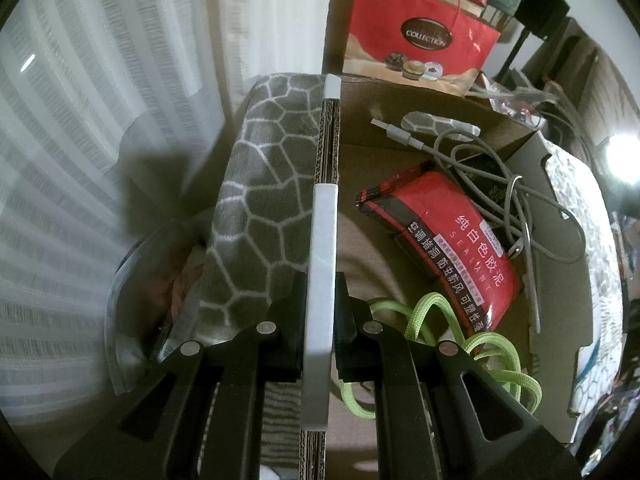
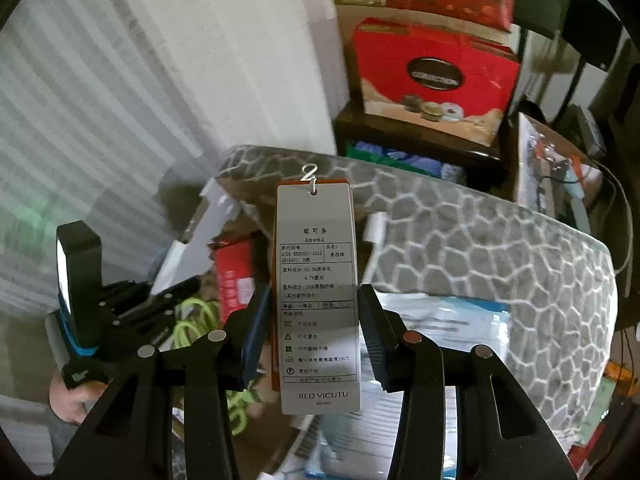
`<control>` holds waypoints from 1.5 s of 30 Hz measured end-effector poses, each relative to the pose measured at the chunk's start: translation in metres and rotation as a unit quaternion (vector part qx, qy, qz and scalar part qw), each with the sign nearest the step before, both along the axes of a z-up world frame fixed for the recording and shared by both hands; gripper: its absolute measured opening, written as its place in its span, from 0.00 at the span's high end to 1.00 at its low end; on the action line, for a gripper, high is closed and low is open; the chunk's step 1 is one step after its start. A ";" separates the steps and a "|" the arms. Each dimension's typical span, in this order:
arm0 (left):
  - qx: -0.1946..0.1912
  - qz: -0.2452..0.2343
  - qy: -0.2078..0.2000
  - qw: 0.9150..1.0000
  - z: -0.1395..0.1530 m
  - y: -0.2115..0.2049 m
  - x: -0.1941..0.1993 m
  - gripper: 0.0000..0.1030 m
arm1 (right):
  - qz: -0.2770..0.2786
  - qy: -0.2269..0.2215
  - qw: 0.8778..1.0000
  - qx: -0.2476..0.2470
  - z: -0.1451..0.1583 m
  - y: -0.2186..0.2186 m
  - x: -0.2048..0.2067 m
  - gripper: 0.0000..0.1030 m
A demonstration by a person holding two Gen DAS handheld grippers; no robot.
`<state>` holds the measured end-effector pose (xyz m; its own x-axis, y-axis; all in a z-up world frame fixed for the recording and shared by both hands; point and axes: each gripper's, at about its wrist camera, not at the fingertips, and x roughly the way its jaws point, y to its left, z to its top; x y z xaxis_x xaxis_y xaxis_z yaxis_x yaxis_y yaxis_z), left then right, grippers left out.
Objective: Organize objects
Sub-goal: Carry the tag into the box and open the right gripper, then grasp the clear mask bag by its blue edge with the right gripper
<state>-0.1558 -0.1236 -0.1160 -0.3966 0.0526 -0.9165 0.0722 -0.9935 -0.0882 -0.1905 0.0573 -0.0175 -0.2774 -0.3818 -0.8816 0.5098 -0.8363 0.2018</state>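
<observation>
Grey tag (image 2: 318,296) stands lengthwise, pinched in the right gripper (image 2: 312,336); box (image 1: 560,380) sits left, its wall (image 1: 322,280) clamped by the left gripper (image 1: 320,320).

Right wrist view: red gift box (image 2: 436,76) at 1 o'clock is motion-blurred, its oval logo unreadable; the red packet (image 2: 232,276) and green cord (image 2: 196,316) at 9 o'clock are partly hidden behind the garment tag (image 2: 318,296) and the right gripper (image 2: 312,340). The tag's smallest print is too fine to read. Left wrist view: the cardboard box wall (image 1: 320,264) is cut by the bottom edge at 6 o'clock, and the green cord (image 1: 436,320) runs under the left gripper (image 1: 320,320).
</observation>
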 end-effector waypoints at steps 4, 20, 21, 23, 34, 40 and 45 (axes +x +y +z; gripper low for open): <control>0.004 0.001 0.000 1.000 0.000 0.000 0.000 0.90 | 0.017 -0.005 1.000 0.005 -0.008 -0.025 0.005 0.57; 0.009 0.003 0.000 1.000 0.001 0.000 0.001 0.90 | 0.029 -0.015 0.999 0.034 -0.040 -0.062 -0.001 0.56; 0.009 0.003 -0.001 1.000 0.001 0.000 0.001 0.90 | 0.026 -0.013 0.999 0.030 -0.039 -0.060 -0.001 0.53; 0.008 0.002 -0.001 1.000 0.001 0.000 0.001 0.90 | 0.021 -0.009 0.999 0.023 -0.034 -0.058 -0.003 0.52; 0.007 0.002 -0.001 1.000 0.002 0.001 0.001 0.90 | -0.008 0.018 1.000 0.017 0.001 0.001 -0.009 0.49; 0.005 0.002 -0.001 1.000 0.002 0.002 0.002 0.90 | -0.042 0.023 0.998 0.037 -0.002 0.045 -0.015 0.49; 0.005 0.001 -0.001 1.000 0.002 0.002 0.002 0.90 | -0.062 0.017 0.997 0.041 -0.009 0.078 -0.016 0.49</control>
